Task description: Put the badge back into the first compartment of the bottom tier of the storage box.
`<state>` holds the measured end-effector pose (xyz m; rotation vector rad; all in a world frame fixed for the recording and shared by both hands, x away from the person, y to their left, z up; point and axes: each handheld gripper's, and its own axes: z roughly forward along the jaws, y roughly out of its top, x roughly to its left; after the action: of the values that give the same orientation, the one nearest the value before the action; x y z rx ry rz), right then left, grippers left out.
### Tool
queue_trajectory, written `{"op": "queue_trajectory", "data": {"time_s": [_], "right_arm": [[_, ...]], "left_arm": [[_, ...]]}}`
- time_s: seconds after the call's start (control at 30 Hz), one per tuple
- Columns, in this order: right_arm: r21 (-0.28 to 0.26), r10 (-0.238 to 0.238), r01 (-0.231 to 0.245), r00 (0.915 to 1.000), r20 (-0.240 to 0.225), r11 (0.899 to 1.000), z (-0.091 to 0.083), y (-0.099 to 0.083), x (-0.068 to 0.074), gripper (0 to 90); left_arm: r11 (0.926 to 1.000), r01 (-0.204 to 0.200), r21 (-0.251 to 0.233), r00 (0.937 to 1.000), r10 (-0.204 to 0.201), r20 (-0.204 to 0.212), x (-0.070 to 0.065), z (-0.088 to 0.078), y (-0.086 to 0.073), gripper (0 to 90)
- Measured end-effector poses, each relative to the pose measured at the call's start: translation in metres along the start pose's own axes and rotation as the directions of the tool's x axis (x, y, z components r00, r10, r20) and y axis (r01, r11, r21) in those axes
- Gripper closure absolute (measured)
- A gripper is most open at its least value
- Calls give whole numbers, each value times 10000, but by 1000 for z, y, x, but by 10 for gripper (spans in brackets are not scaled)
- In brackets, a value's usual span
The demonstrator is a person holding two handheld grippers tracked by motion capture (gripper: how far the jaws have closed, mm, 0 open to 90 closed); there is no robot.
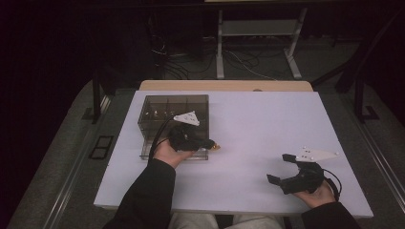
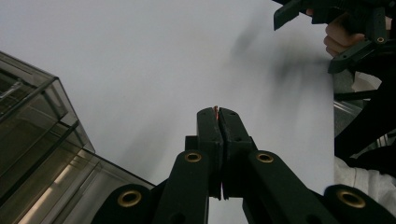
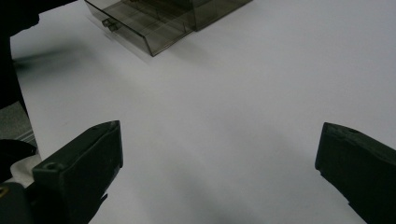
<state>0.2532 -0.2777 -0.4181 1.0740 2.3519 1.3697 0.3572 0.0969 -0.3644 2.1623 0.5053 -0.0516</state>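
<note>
My left gripper (image 1: pixel 212 144) hovers just right of the smoky clear drawer box (image 1: pixel 174 112), above the white table (image 1: pixel 267 119). In the left gripper view its jaws (image 2: pixel 218 114) are pressed together, and a thin copper-coloured piece (image 2: pixel 215 109) pokes out at their tips. That piece shows as a small orange speck (image 1: pixel 216 147) in the high view. The box (image 2: pixel 37 140) stands at the left of that view, and its drawer (image 3: pixel 140 28) is pulled out. My right gripper (image 1: pixel 279 168) rests near the table's front right, its jaws (image 3: pixel 219 172) wide apart over bare table.
The box sits at the table's left rear and has several small compartments. Broad white surface lies between the two grippers. Beyond the table's far edge are a wooden strip (image 1: pixel 224 85), metal stand legs (image 1: pixel 219 47) and cables on the floor.
</note>
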Motion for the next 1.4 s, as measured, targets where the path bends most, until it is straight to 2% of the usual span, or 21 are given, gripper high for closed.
{"op": "queue_trajectory", "data": {"time_s": [0.97,1.4], "right_arm": [[-4,-29,29,10000,22,10000,1,0,0,5],[13,-25,25,10000,26,10000,1,0,0,5]], "left_arm": [[9968,503,-615,9958,-548,-734,11,-49,-17,882],[9952,723,-661,9918,-787,-1005,17,-67,-28,882]]}}
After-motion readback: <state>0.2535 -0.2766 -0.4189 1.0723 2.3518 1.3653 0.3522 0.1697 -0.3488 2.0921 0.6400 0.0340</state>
